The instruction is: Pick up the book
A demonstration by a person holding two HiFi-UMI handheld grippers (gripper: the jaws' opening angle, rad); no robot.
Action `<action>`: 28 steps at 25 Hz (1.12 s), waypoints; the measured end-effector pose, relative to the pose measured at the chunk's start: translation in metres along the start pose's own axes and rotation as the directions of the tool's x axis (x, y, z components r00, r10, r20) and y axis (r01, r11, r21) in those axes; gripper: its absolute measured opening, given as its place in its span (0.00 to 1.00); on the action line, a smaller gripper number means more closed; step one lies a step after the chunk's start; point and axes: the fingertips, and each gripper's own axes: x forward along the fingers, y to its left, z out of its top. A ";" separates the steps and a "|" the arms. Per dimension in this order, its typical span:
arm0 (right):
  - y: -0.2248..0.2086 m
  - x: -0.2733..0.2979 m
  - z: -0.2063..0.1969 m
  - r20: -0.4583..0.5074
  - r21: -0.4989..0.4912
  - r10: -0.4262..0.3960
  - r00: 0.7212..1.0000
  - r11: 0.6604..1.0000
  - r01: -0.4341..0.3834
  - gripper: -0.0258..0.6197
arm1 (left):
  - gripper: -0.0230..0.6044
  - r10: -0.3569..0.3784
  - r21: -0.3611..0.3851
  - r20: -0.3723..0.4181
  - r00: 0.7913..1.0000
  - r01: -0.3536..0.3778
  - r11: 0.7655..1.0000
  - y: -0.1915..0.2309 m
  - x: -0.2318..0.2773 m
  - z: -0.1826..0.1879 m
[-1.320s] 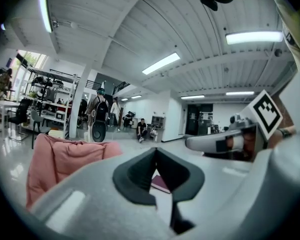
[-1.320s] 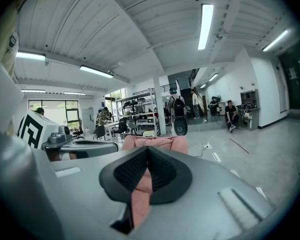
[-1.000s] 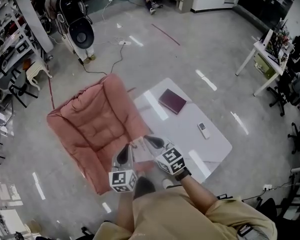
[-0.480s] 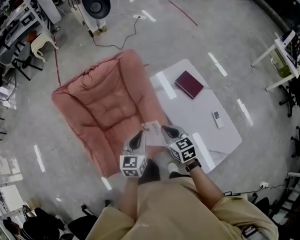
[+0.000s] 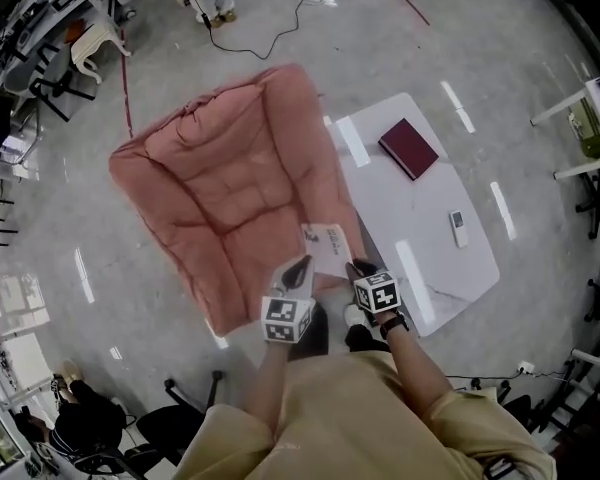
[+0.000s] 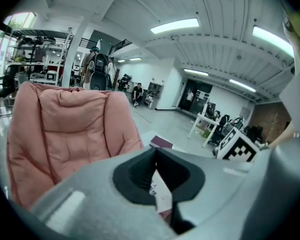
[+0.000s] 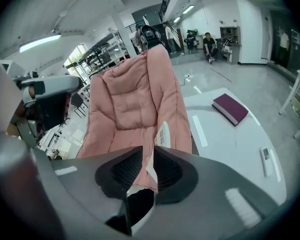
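Observation:
The maroon book (image 5: 409, 148) lies flat on the far part of the white table (image 5: 432, 253), away from both grippers; it also shows as the book (image 7: 230, 108) and, small, as the book (image 6: 161, 143). A thin white printed booklet (image 5: 325, 245) hangs between my two grippers in front of my body. My left gripper (image 5: 300, 268) is shut on its near left edge, seen as the sheet (image 6: 162, 196) between the left gripper's (image 6: 155, 154) pads. My right gripper's (image 5: 360, 266) jaws are opening. The booklet's edge (image 7: 162, 134) stands in the narrow gap of the right gripper (image 7: 154, 153).
A big pink padded chair (image 5: 230, 188) stands left of the table, close in front of the grippers. A white remote (image 5: 459, 228) lies on the table's right side. Desks, office chairs and shelves ring the grey floor; a cable runs at the top.
Both grippers have come down and nearer to my body with the booklet. The chair and table now sit higher and closer in the head view.

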 end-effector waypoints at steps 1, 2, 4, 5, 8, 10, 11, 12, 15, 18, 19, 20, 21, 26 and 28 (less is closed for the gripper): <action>-0.003 0.009 -0.004 -0.017 0.006 -0.002 1.000 1.000 0.002 0.16 | 0.04 -0.005 0.005 -0.012 1.000 0.005 1.000 0.003 0.003 -0.003; -0.006 0.018 -0.007 -0.029 0.009 -0.005 1.000 1.000 0.005 0.19 | 0.04 -0.012 0.009 -0.022 1.000 0.012 1.000 0.005 0.007 -0.007; -0.013 0.034 -0.011 -0.046 0.007 -0.017 0.999 1.000 0.018 0.23 | 0.04 -0.029 0.018 -0.042 0.999 0.030 0.999 0.008 0.013 -0.014; -0.017 0.041 -0.014 -0.055 0.005 -0.026 0.998 1.000 0.027 0.25 | 0.04 -0.036 0.020 -0.053 0.998 0.037 0.999 0.009 0.015 -0.018; -0.030 0.060 -0.024 -0.087 0.015 -0.048 0.995 0.999 0.050 0.32 | 0.04 -0.045 0.013 -0.078 0.996 0.046 0.999 0.012 0.018 -0.029; -0.037 0.071 -0.028 -0.102 0.033 -0.056 0.993 0.998 0.060 0.35 | 0.04 -0.044 0.001 -0.092 0.995 0.044 0.999 0.015 0.019 -0.035; -0.040 0.076 -0.028 -0.104 0.042 -0.056 0.993 0.997 0.061 0.35 | 0.04 -0.043 -0.007 -0.098 0.994 0.043 0.999 0.017 0.020 -0.039; -0.041 0.081 -0.028 -0.105 0.048 -0.053 0.993 0.997 0.058 0.35 | 0.04 -0.042 -0.015 -0.103 0.994 0.040 0.999 0.019 0.020 -0.042; -0.042 0.095 -0.027 -0.113 0.040 -0.044 0.993 0.998 0.049 0.35 | 0.04 -0.035 -0.035 -0.119 0.992 0.031 0.999 0.026 0.020 -0.052; -0.040 0.106 -0.026 -0.118 0.028 -0.039 0.992 0.999 0.043 0.34 | 0.04 -0.028 -0.052 -0.129 0.991 0.022 0.998 0.032 0.018 -0.059; -0.039 0.109 -0.025 -0.119 0.028 -0.039 0.992 0.999 0.043 0.33 | 0.04 -0.026 -0.057 -0.130 0.991 0.019 0.998 0.034 0.018 -0.061; -0.038 0.111 -0.025 -0.120 0.030 -0.042 0.992 0.999 0.046 0.33 | 0.04 -0.024 -0.062 -0.133 0.991 0.016 0.998 0.036 0.017 -0.063; -0.037 0.112 -0.025 -0.120 0.031 -0.046 0.992 0.998 0.050 0.33 | 0.04 -0.023 -0.067 -0.136 0.990 0.014 0.998 0.037 0.016 -0.065; -0.028 0.122 -0.025 -0.120 0.032 -0.048 0.992 0.998 0.052 0.26 | 0.04 -0.028 -0.089 -0.147 0.989 0.015 0.996 0.041 0.017 -0.073; -0.023 0.129 -0.025 -0.126 0.025 -0.031 0.992 0.999 0.034 0.24 | 0.04 -0.031 -0.096 -0.152 0.988 0.016 0.995 0.044 0.020 -0.075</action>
